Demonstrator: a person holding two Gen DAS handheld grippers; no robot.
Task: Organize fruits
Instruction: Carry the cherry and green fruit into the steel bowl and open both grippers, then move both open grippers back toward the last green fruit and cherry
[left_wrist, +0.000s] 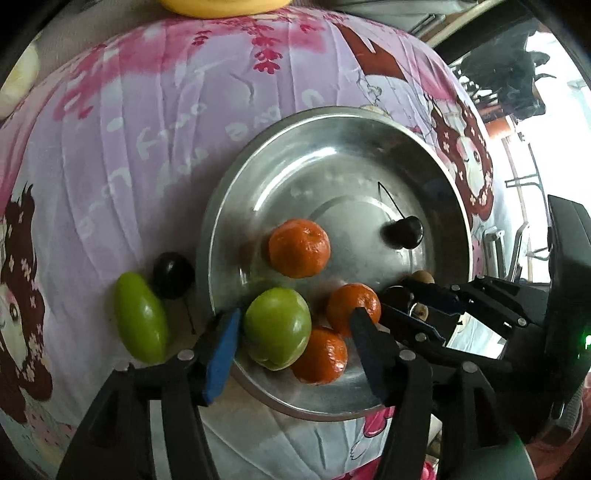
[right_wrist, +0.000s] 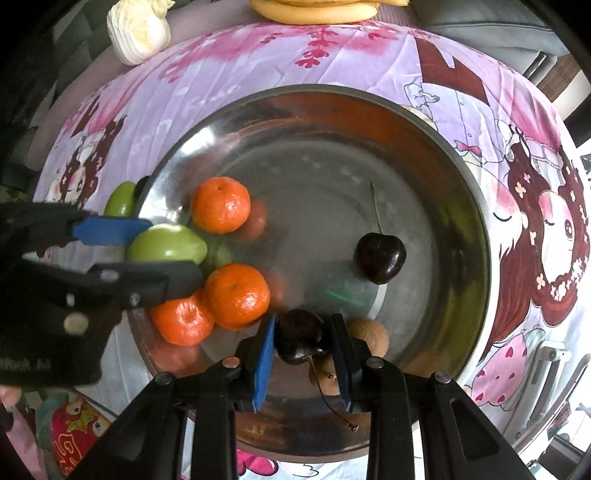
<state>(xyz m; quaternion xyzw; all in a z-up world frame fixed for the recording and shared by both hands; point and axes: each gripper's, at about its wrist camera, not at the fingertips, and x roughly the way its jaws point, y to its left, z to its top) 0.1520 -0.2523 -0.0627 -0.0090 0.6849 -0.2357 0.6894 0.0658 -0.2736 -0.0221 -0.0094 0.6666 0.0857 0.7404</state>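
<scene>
While most fruit already sits in the bowl (right_wrist: 461, 177), the job looks mostly done but not finished: three tangerines (left_wrist: 299, 247), a cherry (right_wrist: 380, 258) and two brown longans (right_wrist: 369, 334) lie inside, yet a green plum (left_wrist: 140, 317) and a dark cherry (left_wrist: 173, 275) rest on the cloth (left_wrist: 147, 129) just outside the rim.

Left tongs (left_wrist: 291, 332) stand wide, their blue pads either side of a green plum (left_wrist: 277, 328) just inside the bowl's rim, not visibly pinching it. Right tongs (right_wrist: 303, 350) bracket a dark cherry (right_wrist: 299, 339) low over the bowl's near floor; the pads look close on it, but I cannot tell whether they grip. Bananas (right_wrist: 314, 11) lie at the cloth's far edge.
</scene>
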